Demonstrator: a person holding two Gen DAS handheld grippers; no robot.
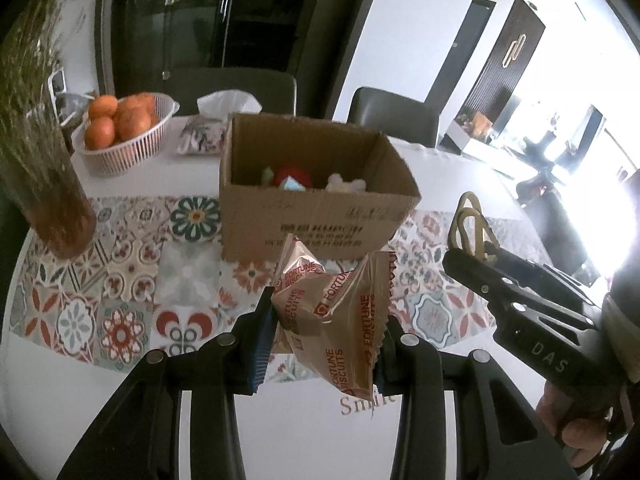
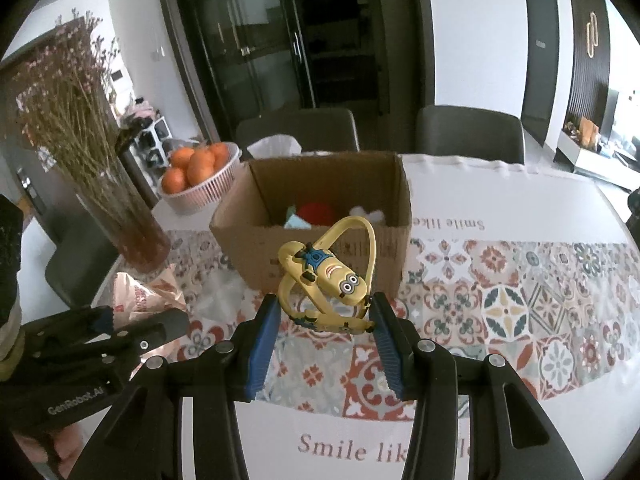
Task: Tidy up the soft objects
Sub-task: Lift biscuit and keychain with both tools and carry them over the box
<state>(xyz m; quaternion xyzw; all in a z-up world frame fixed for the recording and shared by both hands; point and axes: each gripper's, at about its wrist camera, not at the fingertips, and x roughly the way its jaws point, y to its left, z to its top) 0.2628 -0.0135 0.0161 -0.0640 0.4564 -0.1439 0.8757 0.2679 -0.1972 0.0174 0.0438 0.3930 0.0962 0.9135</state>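
Far left stood a glass vase [image 2: 136, 236] of dried flowers [image 2: 68, 92], and behind it a white slatted basket [image 1: 120, 152] held a pile of oranges [image 1: 120, 118]. Right of the basket lay a patterned tissue pack [image 1: 202, 138] with a white tissue [image 1: 228, 102] rising from it.

At centre an open cardboard box [image 1: 316, 220] sat on the tiled table runner [image 1: 120, 280]; inside it were a red soft item [image 2: 318, 212], a pale blue-green piece [image 2: 296, 222] and a white fluffy toy [image 1: 346, 184], all low against the near wall.

The left gripper [image 1: 326, 334] was clamped on a crumpled Fortune Biscuits packet [image 1: 332, 316], held above the runner just in front of the box. To its right, the right gripper [image 2: 326, 320] was closed on a yellow minion wristband toy [image 2: 328, 276], its looped strap rising before the box's near wall. The two grippers were side by side, both short of the box opening.

Two dark chairs [image 2: 470, 134] stood behind the table [image 2: 500, 200], with a dark glass cabinet [image 2: 260, 40] farther back.
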